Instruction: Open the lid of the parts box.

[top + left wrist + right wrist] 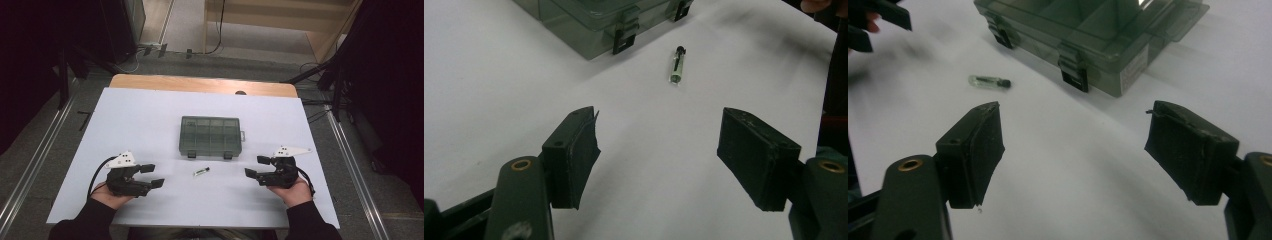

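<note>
A smoky clear compartment box [210, 135] lies shut on the white table top [150, 115], its two black latches facing me. A small clear vial with a black cap [200, 171] lies just in front of it, between my two hands. My left gripper [152, 176] rests at the front left, open and empty, pointing toward the vial [676, 66]. My right gripper [259, 166] rests at the front right, also open and empty. The box [1088, 30] and the vial [989, 81] lie beyond its jaws. The box's corner [589, 20] shows at the top of the left gripper view.
The white sheet covers a wooden table [200, 84] with its far edge showing. Floor rails [45, 145] run along both sides. Cables [150, 50] lie on the floor beyond the table, near dark stands.
</note>
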Action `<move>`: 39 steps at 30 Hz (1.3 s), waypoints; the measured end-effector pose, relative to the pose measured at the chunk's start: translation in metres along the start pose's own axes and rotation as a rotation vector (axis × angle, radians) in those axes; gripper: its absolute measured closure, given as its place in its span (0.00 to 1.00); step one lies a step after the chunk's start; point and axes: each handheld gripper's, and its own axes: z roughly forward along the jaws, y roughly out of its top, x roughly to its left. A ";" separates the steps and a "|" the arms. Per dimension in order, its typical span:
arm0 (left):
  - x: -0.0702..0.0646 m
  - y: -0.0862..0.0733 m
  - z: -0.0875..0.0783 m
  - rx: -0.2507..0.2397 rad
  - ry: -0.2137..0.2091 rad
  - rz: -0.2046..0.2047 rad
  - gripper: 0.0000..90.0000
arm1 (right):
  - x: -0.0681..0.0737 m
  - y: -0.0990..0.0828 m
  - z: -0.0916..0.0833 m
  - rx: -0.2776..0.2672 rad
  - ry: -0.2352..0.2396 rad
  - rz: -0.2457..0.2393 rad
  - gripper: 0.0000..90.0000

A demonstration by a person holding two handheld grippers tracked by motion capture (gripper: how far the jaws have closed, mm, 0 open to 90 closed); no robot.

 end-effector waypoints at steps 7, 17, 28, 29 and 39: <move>0.000 0.000 0.000 0.001 0.002 -0.001 0.36 | -0.003 0.007 0.006 0.004 -0.002 -0.005 0.27; 0.000 0.000 0.000 0.002 0.000 0.001 0.36 | -0.006 0.014 0.010 0.000 -0.030 -0.014 0.27; 0.000 0.000 0.000 0.002 0.000 0.001 0.36 | -0.008 0.022 0.017 0.028 -0.040 -0.016 0.29; 0.000 0.000 0.000 0.002 -0.001 0.001 0.36 | -0.008 0.022 0.018 0.030 -0.041 -0.016 0.29; 0.000 0.000 0.000 0.002 0.000 0.001 0.36 | -0.009 0.027 0.025 0.057 -0.057 -0.014 0.33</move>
